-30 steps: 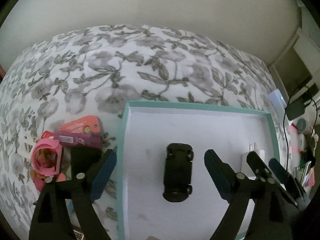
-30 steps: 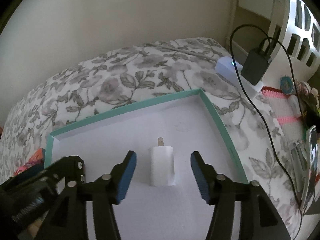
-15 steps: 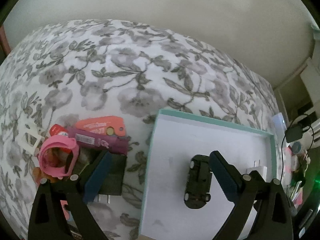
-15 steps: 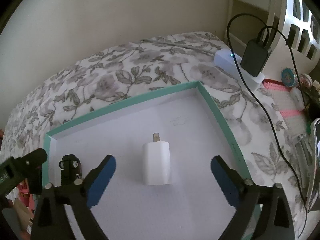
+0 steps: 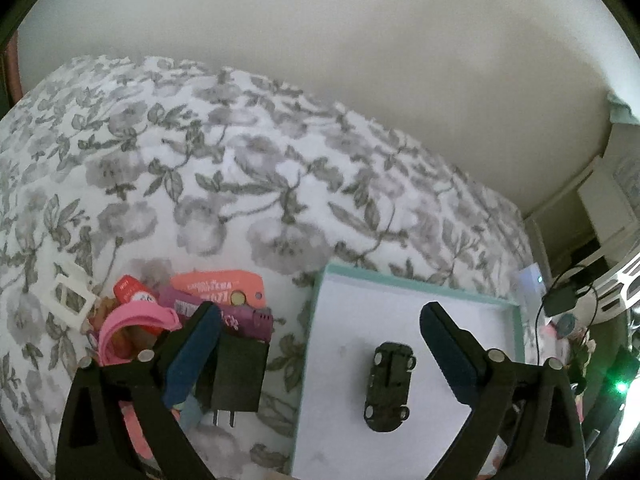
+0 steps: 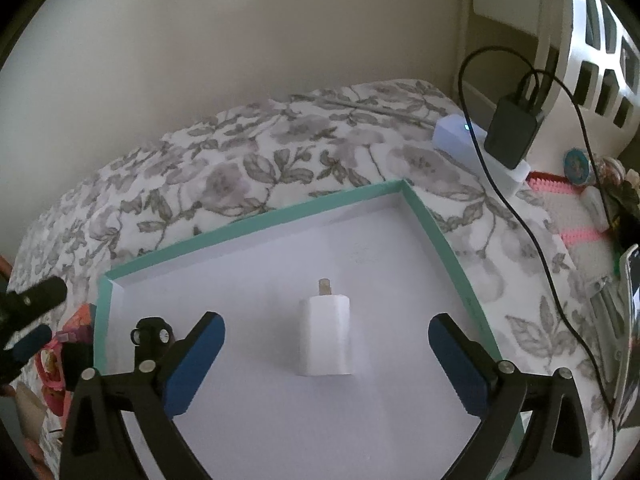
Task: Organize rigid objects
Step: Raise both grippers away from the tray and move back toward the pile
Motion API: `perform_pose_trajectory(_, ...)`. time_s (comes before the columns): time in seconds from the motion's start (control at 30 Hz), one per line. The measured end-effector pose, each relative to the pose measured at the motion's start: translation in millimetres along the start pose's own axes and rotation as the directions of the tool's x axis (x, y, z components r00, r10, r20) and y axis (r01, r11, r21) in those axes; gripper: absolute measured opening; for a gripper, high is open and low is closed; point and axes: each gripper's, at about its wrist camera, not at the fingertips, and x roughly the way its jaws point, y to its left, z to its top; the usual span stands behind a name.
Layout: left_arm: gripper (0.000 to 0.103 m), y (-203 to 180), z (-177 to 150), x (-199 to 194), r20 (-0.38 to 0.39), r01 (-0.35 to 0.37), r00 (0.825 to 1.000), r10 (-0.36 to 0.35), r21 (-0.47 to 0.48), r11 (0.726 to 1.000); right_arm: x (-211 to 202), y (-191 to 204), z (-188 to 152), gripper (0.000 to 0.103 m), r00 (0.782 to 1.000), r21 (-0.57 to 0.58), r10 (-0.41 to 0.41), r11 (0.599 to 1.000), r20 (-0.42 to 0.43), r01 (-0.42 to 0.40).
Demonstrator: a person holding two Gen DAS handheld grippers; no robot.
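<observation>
Tray (image 6: 256, 228), teal-rimmed and white inside, lies on the floral bedspread (image 5: 224, 168) and holds two of our things: a white charger (image 6: 326, 338) near its middle and a black toy car (image 5: 389, 386), wheels up, toward its left side. In the right wrist view the car (image 6: 151, 338) shows at 9 o'clock from the charger, well apart from it.

We hold our left gripper (image 5: 320, 352) low over the tray's left edge, pointing toward the wall, fingers spread wide and gripping nothing. Its right finger (image 5: 448, 354) hangs over the tray just at 3 o'clock of the car, not touching it. Its left finger (image 5: 192, 354) hangs over the pile outside the tray, in front of a black plug (image 5: 236, 376) whose prongs point toward 6 o'clock.

That pile sits at 9 o'clock of the tray: a pink band (image 5: 132, 328), a purple bar (image 5: 240, 318), a coral tag (image 5: 224, 288) and a white frame (image 5: 70, 300) farther out at 10 o'clock.

We hold our right gripper (image 6: 326, 364) level over the tray's near half, also fully spread and empty. The charger lies between its fingers, prongs toward 12 o'clock, clear of both pads. Our left gripper shows at the 9 o'clock edge of that view.

At 1 o'clock, beyond the tray's corner, a black adapter (image 6: 512, 132) with a cable stands on a white box (image 6: 464, 140).
</observation>
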Motion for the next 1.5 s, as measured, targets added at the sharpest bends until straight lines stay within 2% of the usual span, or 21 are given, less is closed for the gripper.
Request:
perform_pose_trajectory(0.2,0.102,6.3,2.9,-12.5,0.047,0.011,0.999,-0.01,-0.006,1.0,-7.0,5.9,-1.0,0.103,0.999,0.007,0.052,0.999,0.009,-0.052)
perform_pose_trajectory(0.33,0.102,14.0,4.4,-23.1,0.076,0.017,0.997,-0.016,-0.014,1.0,-13.3,14.0,-3.5,0.103,0.999,-0.023,0.03,0.999,0.017,-0.03)
perform_pose_trajectory(0.43,0.102,20.4,7.3,-30.6,0.09,0.023,0.996,-0.021,-0.02,1.0,-21.0,17.5,-2.3,0.103,0.998,-0.022,0.053,0.998,0.02,-0.053)
perform_pose_trajectory(0.5,0.102,23.3,9.6,-36.9,0.105,0.006,0.994,-0.005,-0.01,1.0,-29.3,21.6,-0.7,0.103,0.997,-0.029,0.058,0.998,0.041,-0.056)
perform_pose_trajectory(0.63,0.102,21.1,14.6,-53.2,0.152,-0.086,0.985,0.076,0.061,0.994,-43.4,34.4,0.7,0.103,0.995,-0.079,0.044,0.996,0.086,-0.037)
perform_pose_trajectory(0.8,0.102,33.5,22.8,-73.9,0.195,-0.072,0.979,0.061,0.053,0.996,-54.2,49.8,2.1,0.103,0.991,-0.14,0.042,0.99,0.13,-0.024)
perform_pose_trajectory(0.9,0.102,46.6,27.7,-83.8,0.213,-0.101,0.973,0.091,0.037,0.994,-63.2,56.0,6.6,0.103,0.987,-0.154,0.045,0.988,0.155,-0.021)
perform_pose_trajectory(1.07,0.102,69.2,34.5,-100.9,0.246,-0.135,0.961,0.127,0.016,0.991,-89.5,59.2,16.2,0.103,0.97,-0.114,0.041,0.993,0.241,-0.013)
perform_pose_trajectory(1.13,0.102,81.3,36.3,-106.1,0.24,-0.125,0.963,0.122,-0.005,0.992,-97.3,59.8,19.1,0.103,0.965,-0.077,0.049,0.997,0.256,-0.03)
perform_pose_trajectory(1.3,0.102,112.8,37.6,-117.1,0.215,-0.114,0.968,0.126,-0.069,0.991,-104.5,74.4,16.8,0.103,0.966,-0.088,0.083,0.994,0.246,-0.063)
perform_pose_trajectory(1.43,0.102,133.9,35.3,-126.0,0.182,-0.09,0.977,0.11,-0.111,0.99,-108.1,98.3,5.2,0.103,0.966,-0.139,0.171,0.98,0.192,-0.145)
perform_pose_trajectory(1.5,0.102,139.6,31.0,-129.2,0.16,-0.104,0.979,0.123,-0.123,0.987,-104.7,112.3,-3.3,0.103,0.971,-0.152,0.194,0.973,0.141,-0.173)
